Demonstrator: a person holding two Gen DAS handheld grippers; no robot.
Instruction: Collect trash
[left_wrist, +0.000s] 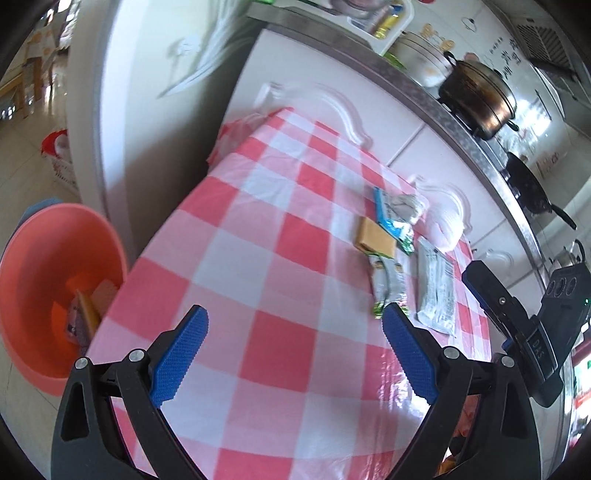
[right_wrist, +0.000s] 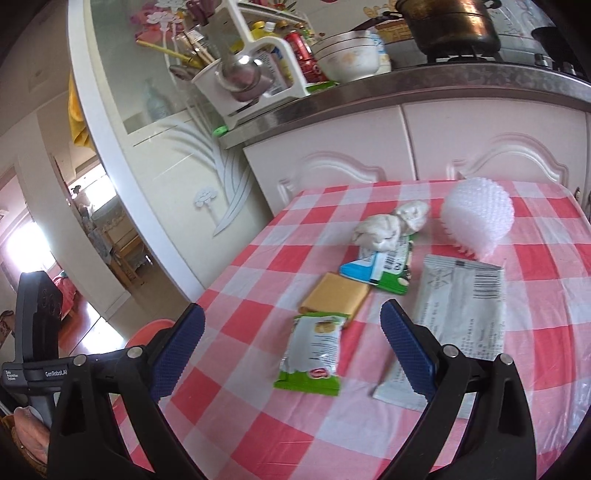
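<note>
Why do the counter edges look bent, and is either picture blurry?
Left wrist view: fisheye lens bows the counter edge, motion blur smears the cabinet, glare on the tablecloth. Right wrist view: sharper, wrappers readable, doorway washed out by daylight.

checked table (right_wrist: 258, 295), wrappers (right_wrist: 314, 354), bubble wrap (right_wrist: 480, 218)

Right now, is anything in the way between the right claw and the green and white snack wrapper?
Nothing visible. The right claw is open, and the green and white snack wrapper lies flat on the checked tablecloth between its fingers, with nothing in front.
</note>
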